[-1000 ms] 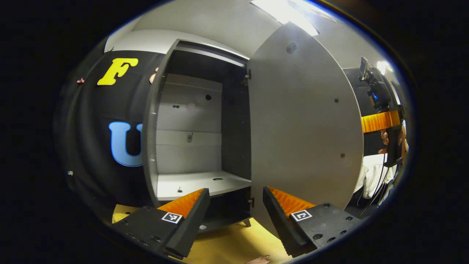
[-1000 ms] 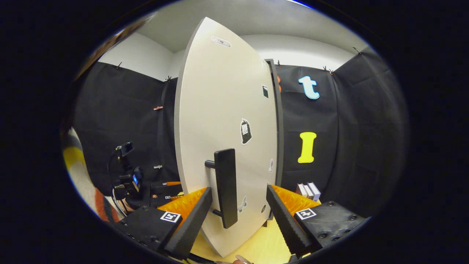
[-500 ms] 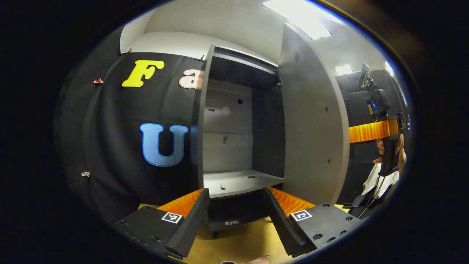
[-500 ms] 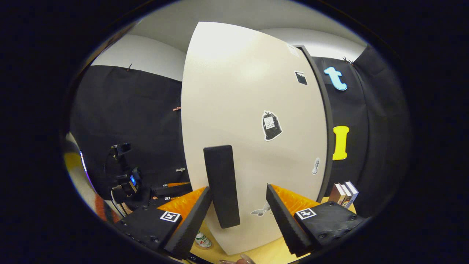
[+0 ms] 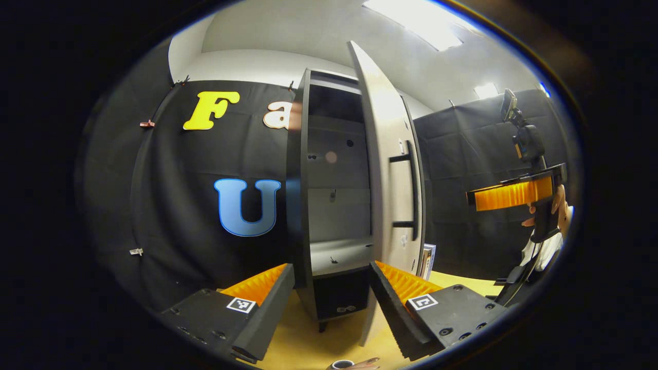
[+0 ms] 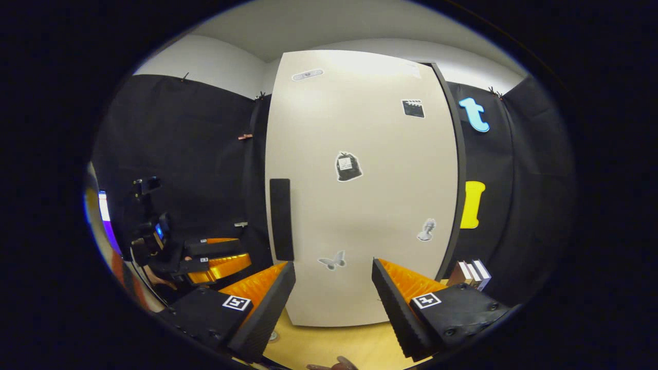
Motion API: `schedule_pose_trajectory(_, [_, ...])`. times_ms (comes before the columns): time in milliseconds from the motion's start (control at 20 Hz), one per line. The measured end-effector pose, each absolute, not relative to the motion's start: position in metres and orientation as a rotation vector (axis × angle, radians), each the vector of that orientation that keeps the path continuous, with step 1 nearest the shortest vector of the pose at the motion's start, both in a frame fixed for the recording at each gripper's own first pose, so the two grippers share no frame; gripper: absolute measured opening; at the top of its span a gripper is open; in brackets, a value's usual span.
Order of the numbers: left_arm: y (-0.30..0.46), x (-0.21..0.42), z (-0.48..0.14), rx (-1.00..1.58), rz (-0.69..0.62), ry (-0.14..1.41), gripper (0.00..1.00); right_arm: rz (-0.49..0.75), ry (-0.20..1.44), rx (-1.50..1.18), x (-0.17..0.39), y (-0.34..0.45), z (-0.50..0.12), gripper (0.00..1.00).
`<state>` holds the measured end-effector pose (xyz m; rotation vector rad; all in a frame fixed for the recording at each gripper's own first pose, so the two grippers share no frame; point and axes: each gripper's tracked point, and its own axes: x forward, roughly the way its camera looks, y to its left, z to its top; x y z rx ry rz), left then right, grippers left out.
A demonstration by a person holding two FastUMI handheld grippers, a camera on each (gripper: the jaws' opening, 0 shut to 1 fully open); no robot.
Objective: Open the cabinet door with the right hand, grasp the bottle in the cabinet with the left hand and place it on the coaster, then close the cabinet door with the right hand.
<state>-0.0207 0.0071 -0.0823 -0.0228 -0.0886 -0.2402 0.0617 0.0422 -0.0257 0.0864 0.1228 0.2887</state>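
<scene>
The cabinet door (image 6: 360,190) stands almost closed, facing the right gripper view, its dark handle (image 6: 281,219) on the left and stickers scattered across its face; the right tongs (image 6: 333,298) are spread and empty, short of the door, touching nothing; in the left gripper view the door (image 5: 383,169) shows edge-on, a narrow gap baring the cabinet's shelf (image 5: 336,252); the left tongs (image 5: 331,303) are spread and empty above the yellow surface (image 5: 308,344); small books (image 6: 470,273) stand right of the cabinet.
</scene>
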Motion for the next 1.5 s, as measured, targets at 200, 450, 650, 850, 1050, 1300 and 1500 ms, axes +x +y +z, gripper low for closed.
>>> schedule_pose_trajectory(200, [-0.006, -0.017, -0.076, -0.033, -0.225, -0.091, 0.96, 0.219, 0.106, 0.082, 0.074, 0.018, -0.032, 0.98])
schedule_pose_trajectory(450, [-0.026, -0.021, -0.062, -0.022, -0.199, -0.109, 0.92, 0.139, 0.068, 0.068, 0.084, -0.013, -0.037, 0.98])
schedule_pose_trajectory(650, [-0.041, -0.026, -0.059, -0.022, -0.126, -0.107, 0.92, 0.100, 0.041, 0.040, 0.083, -0.039, -0.041, 0.98])
schedule_pose_trajectory(850, [-0.066, -0.024, -0.057, -0.033, -0.105, -0.101, 0.92, 0.073, 0.009, 0.070, 0.077, -0.054, -0.042, 0.98])
schedule_pose_trajectory(1050, [-0.082, -0.023, -0.054, -0.045, -0.095, -0.096, 0.92, 0.088, -0.015, 0.100, 0.070, -0.057, -0.045, 0.98])
schedule_pose_trajectory(1300, [-0.092, -0.021, -0.050, -0.045, -0.091, -0.104, 0.92, 0.097, -0.041, 0.089, 0.064, -0.063, -0.040, 0.98])
schedule_pose_trajectory(1500, [-0.090, -0.019, -0.051, -0.043, -0.085, -0.093, 0.92, 0.102, -0.052, 0.066, 0.064, -0.060, -0.037, 0.98])
